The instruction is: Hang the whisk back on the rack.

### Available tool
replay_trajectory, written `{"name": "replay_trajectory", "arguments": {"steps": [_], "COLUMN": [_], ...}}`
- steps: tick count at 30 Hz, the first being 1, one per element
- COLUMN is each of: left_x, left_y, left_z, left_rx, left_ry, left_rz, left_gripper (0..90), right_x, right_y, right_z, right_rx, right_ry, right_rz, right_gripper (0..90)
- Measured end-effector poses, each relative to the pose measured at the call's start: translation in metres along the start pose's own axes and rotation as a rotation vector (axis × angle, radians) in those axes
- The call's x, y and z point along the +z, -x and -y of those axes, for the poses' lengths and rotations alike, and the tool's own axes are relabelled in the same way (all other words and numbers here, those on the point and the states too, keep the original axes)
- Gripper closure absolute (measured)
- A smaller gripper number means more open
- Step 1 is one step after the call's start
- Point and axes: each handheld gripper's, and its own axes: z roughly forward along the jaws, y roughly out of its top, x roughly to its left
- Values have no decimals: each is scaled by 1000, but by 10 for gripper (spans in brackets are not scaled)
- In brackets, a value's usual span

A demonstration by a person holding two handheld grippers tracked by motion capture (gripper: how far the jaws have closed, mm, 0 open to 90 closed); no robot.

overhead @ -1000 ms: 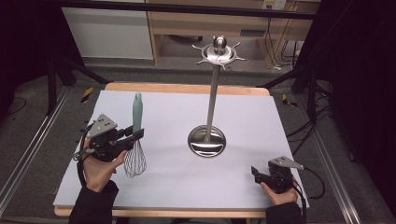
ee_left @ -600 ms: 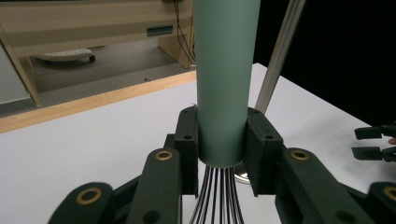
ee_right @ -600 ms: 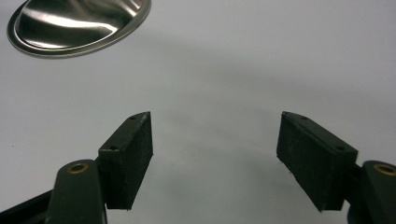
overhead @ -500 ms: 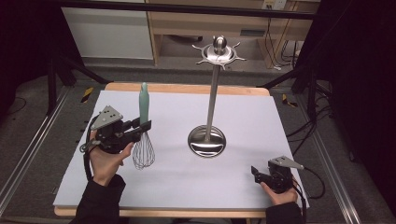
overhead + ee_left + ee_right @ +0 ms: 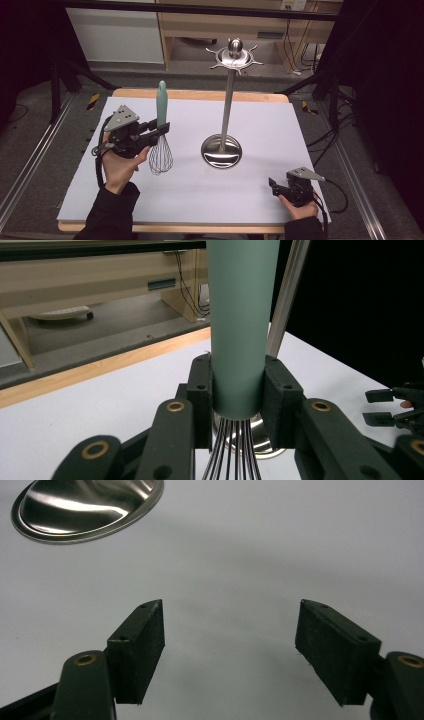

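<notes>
Where the left gripper's (image 5: 161,131) two black fingers (image 5: 200,400) meet, they are clamped on the pale green handle of a whisk (image 5: 161,132), one pad on each side of the handle's lower end, just above the point where the wires leave it. Whisk upright: handle pointing up, wire cage hanging below the fingers, its lowest loop close over the white surface (image 5: 150,200); contact with the surface cannot be told. Left hand (image 5: 119,162) wraps the gripper body from beneath, dark sleeve coming in from the near edge. Grey three-cornered plate sits on top of this gripper.

Right gripper (image 5: 272,184) low at the near right of the surface, held by the right hand (image 5: 299,207). Its fingers (image 5: 137,647) stand wide apart with nothing between them, only bare white surface under the gap.

Between the two grippers, nearer the middle, stands a steel utensil stand (image 5: 221,150): round polished base on the surface, thin straight pole, crown of short hooks with a ball on top. Whisk is left of the base, apart from it. In the right gripper view the base's rim (image 5: 85,510) lies ahead and to the upper left of the fingers, well apart.

Wooden edge rims the surface at the far side. Beyond it, grey floor, pale cabinets, cables.
</notes>
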Motion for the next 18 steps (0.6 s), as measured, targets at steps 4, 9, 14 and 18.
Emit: {"name": "replay_trajectory", "arguments": {"steps": [4, 9, 14, 18], "left_x": [1, 3, 7, 10], "left_y": [2, 4, 10, 15], "left_z": [-8, -14, -21, -26], "left_rx": [8, 14, 30, 45], "left_ry": [4, 8, 9, 9], "left_rz": [0, 10, 21, 28], "left_gripper": [690, 689, 689, 689], "right_x": [0, 0, 0, 0], "right_y": [0, -1, -1, 0], "right_z": [0, 0, 0, 0], "right_rx": [1, 1, 1, 0], "right_ry": [3, -1, 0, 1], "right_rz": [-3, 0, 1, 1], "right_gripper": [287, 292, 295, 296]}}
